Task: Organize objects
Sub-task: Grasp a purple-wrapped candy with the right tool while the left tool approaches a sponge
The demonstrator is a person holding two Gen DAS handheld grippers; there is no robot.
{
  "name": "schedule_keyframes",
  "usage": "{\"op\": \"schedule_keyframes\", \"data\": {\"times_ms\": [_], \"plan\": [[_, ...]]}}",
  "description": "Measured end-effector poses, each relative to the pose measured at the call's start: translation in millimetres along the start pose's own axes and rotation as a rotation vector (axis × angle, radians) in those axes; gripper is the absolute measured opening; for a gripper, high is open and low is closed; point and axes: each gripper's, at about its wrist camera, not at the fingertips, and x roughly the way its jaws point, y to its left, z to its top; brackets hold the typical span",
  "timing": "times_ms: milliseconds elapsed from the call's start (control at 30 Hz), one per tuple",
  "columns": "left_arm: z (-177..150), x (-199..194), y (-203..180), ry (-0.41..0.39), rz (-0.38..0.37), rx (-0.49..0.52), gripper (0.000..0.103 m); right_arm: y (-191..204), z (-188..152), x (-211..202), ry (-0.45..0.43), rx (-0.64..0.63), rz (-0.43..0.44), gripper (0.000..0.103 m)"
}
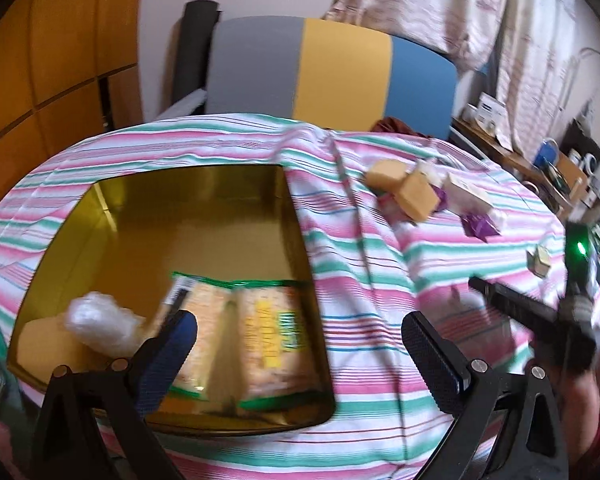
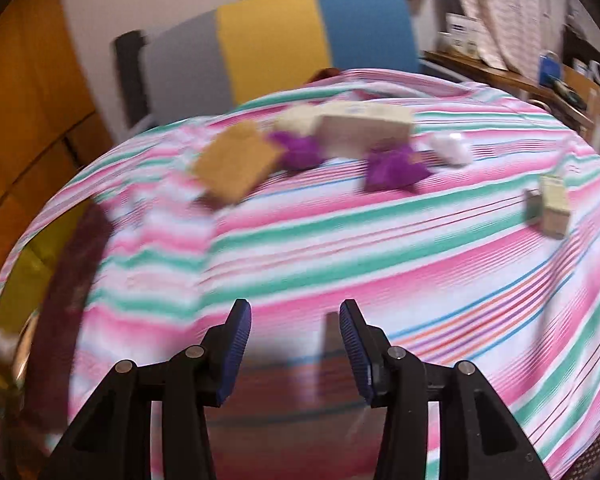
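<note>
Both claws sit nearest the lens. Left claw (image 1: 300, 344) gapes wide over the near edge of the tin (image 1: 112, 208), holding nothing. Right claw (image 2: 296, 344) is part open, nothing btwn pads, over the striped cloth (image 2: 380, 248).

Step, I'd judge: btwn items, some packed, more to fetch. Tin at cloth's left side holds two cracker packs (image 1: 240, 332) and a clear wrap (image 1: 100, 320). Boxes (image 2: 356, 130) and purple packets (image 2: 392, 168) lie near the far edge, small box (image 2: 552, 208) toward the right edge. Next move prob. needs the right claw wider, then reach to the far pile.
</note>
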Motion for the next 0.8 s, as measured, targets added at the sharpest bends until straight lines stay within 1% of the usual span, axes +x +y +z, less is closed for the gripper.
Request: {"op": "schedule_keyframes", "data": {"times_ms": [33,100,133,233,333,500,567,600,667,800], "plan": [[0,0,-4,0.006,-0.007,0.009,0.103,-7,6,2,-0.009,0.013,-0.012,0.049],[-1,2,-13,0.019,-0.021,0.029,0.103,-26,24,6,-0.044,0.047,-0.038,0.063],[-2,2,-17,0.025,-0.025,0.037,0.103,-32,34,10,-0.054,0.053,-0.045,0.065],[-4,4,-28,0.041,-0.034,0.064,0.103,-45,62,23,-0.082,0.043,-0.086,0.065],[-6,7,-38,0.060,-0.040,0.086,0.103,-48,83,42,-0.090,-0.004,-0.125,0.065],[-5,11,-50,0.077,-0.034,0.130,0.103,-50,96,77,-0.038,-0.043,-0.154,0.065],[-4,13,-52,0.083,-0.033,0.136,0.103,-54,97,86,-0.014,-0.020,-0.132,0.064],[-3,15,-53,0.088,-0.032,0.137,0.103,-55,96,87,-0.015,-0.012,-0.126,0.061],[-2,20,-56,0.098,-0.037,0.135,0.103,-59,95,92,-0.007,-0.002,-0.105,0.059],[5,29,-65,0.107,-0.040,0.140,0.103,-61,93,91,-0.028,0.004,-0.071,0.053]]}}
